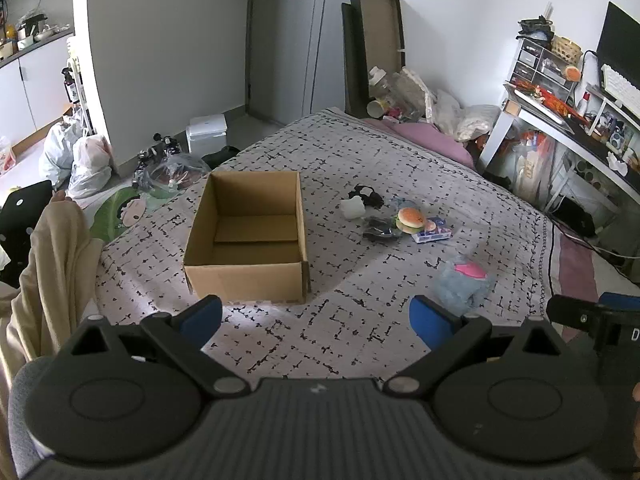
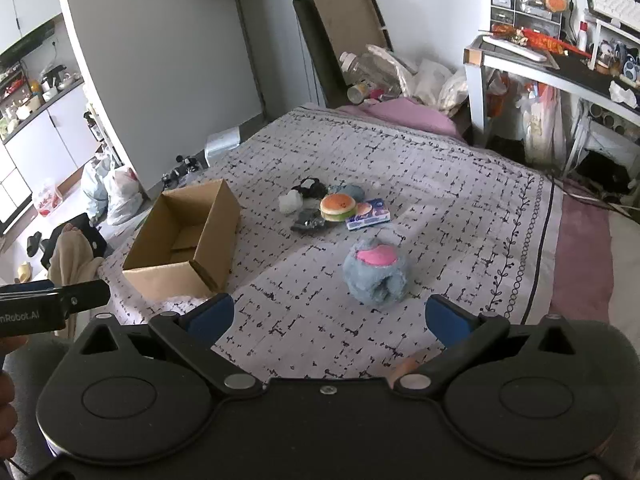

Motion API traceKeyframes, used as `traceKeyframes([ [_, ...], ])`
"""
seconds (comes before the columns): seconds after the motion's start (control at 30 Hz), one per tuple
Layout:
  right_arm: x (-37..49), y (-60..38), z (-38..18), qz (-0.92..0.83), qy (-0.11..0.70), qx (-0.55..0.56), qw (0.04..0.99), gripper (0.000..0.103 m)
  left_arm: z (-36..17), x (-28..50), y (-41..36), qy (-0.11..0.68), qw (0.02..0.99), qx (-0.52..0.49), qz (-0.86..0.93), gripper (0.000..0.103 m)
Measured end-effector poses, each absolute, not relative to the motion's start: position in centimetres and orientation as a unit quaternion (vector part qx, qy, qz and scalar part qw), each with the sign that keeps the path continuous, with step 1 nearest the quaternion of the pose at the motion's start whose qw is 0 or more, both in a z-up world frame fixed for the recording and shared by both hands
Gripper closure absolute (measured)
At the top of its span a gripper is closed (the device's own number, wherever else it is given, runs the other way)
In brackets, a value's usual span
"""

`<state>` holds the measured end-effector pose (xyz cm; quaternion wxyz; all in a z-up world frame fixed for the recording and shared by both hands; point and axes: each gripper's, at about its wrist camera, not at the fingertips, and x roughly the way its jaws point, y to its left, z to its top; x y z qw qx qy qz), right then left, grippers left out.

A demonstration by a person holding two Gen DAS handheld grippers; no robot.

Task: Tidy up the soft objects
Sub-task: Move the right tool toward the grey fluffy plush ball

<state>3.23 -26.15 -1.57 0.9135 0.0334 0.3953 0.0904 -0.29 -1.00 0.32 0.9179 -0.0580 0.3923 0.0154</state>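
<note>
An open, empty cardboard box (image 1: pixel 244 236) (image 2: pixel 188 240) stands on the patterned bedspread (image 1: pixel 360 340). To its right lies a cluster of soft items: a burger-shaped plush (image 1: pixel 410 220) (image 2: pixel 338 207), a white soft lump (image 1: pixel 353 207) (image 2: pixel 291 202), black fabric pieces (image 1: pixel 366 194) (image 2: pixel 308 188), and a blue-and-white tissue pack (image 1: pixel 434 232) (image 2: pixel 368 214). A fluffy blue plush with a pink patch (image 1: pixel 464 282) (image 2: pixel 376 274) lies nearer. My left gripper (image 1: pixel 316 320) is open and empty over the bed, in front of the box. My right gripper (image 2: pixel 330 316) is open and empty, just short of the blue plush.
A desk with shelves and clutter (image 2: pixel 560 60) stands at the right of the bed. Pillows and bags (image 2: pixel 420 76) pile at the bed's far end. Plastic bags (image 1: pixel 84 160) and a white bin (image 1: pixel 206 132) are on the floor to the left. A beige cloth (image 1: pixel 52 264) hangs at the left.
</note>
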Motion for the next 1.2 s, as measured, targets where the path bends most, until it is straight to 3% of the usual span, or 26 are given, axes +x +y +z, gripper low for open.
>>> traceKeyframes([
  [1.2,2.7,-26.5,-0.7,0.071,0.379,0.041,0.922,0.000,0.7,-0.6,-1.0,0.385,0.920,-0.077,0.008,0.004],
])
